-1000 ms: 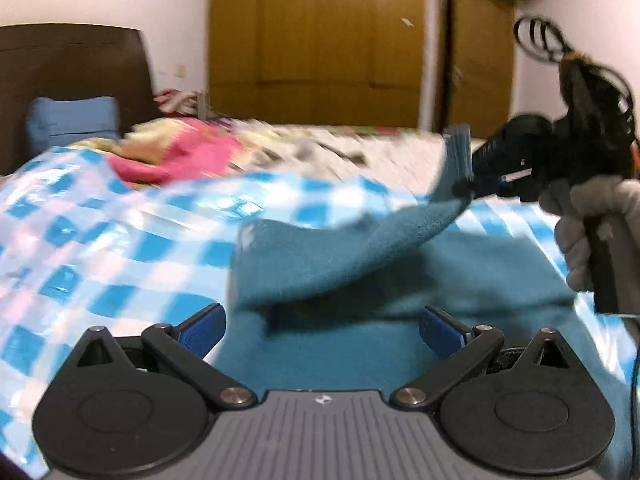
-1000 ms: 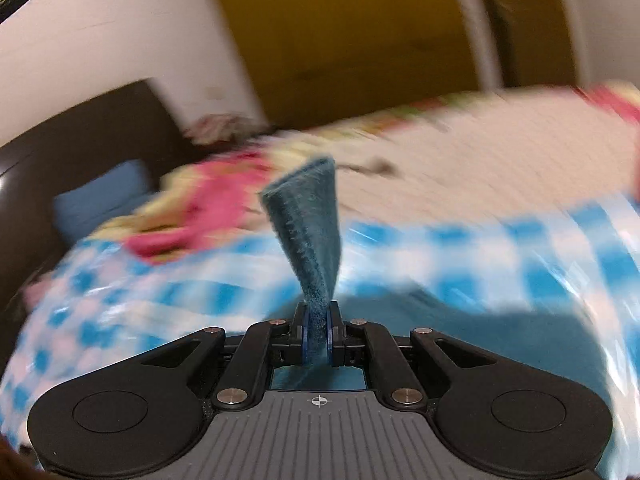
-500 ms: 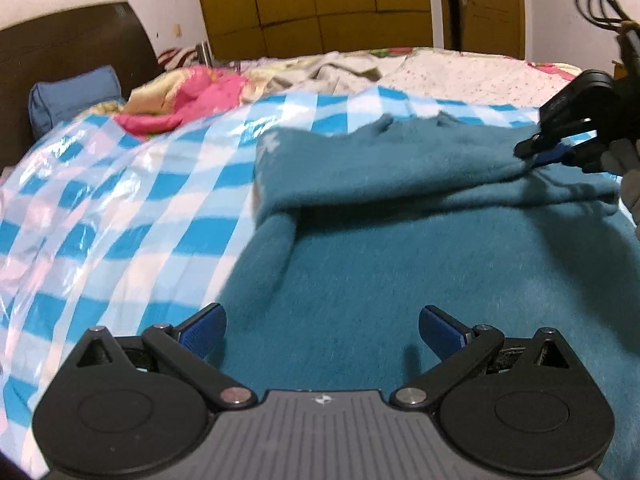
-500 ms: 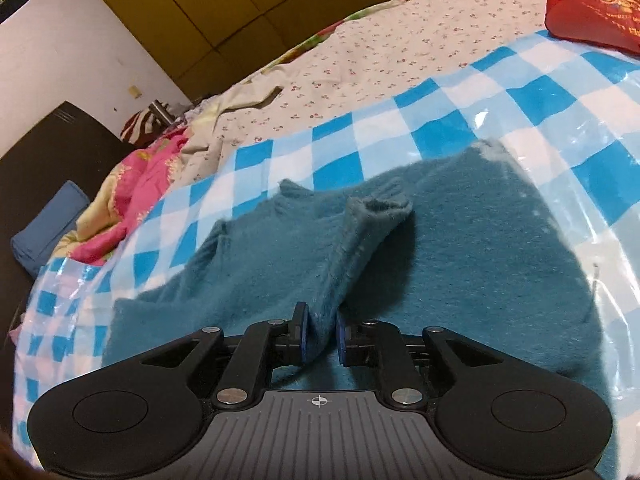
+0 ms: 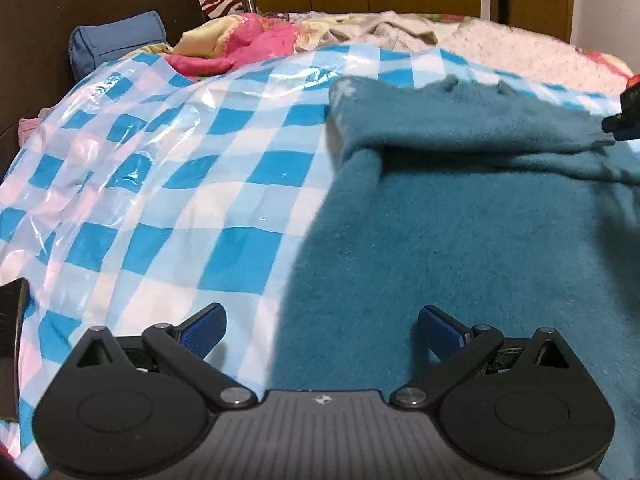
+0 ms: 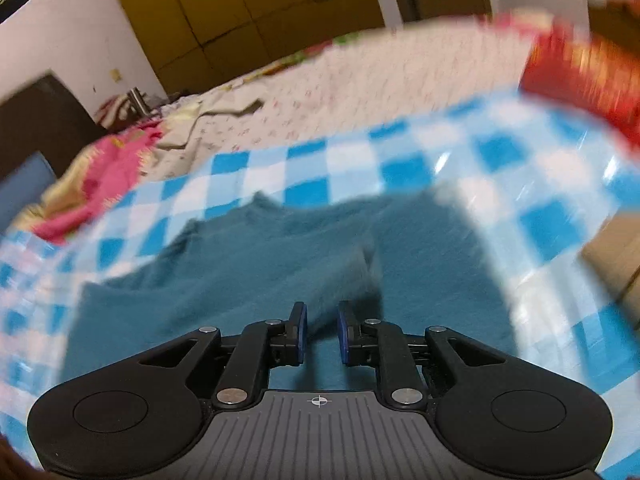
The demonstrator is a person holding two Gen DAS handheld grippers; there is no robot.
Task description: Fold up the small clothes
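Observation:
A teal fleece sweater [image 5: 460, 240] lies flat on a blue-and-white checked plastic sheet [image 5: 180, 180]. One sleeve [image 5: 460, 120] is folded across its chest. My left gripper [image 5: 322, 328] hangs open and wide over the sweater's near left edge, holding nothing. In the right wrist view the sweater [image 6: 224, 280] fills the middle and the folded sleeve [image 6: 336, 276] ends just ahead of my right gripper [image 6: 321, 332]. Its jaws are opening, with a narrow gap, and the pads press on nothing. The right gripper's tip [image 5: 624, 116] shows at the right edge of the left wrist view.
Behind the sheet lie a pink blanket [image 5: 248, 44] and a floral bedspread [image 6: 380, 76]. A blue pillow [image 5: 116, 42] leans on the dark headboard [image 5: 60, 12]. A red bag [image 6: 580, 72] sits at the far right, with a brown box [image 6: 616, 256] below it.
The right gripper brought the raised sleeve down across the sweater, then its jaws parted and let it go. The left gripper tipped down closer to the sweater, still open.

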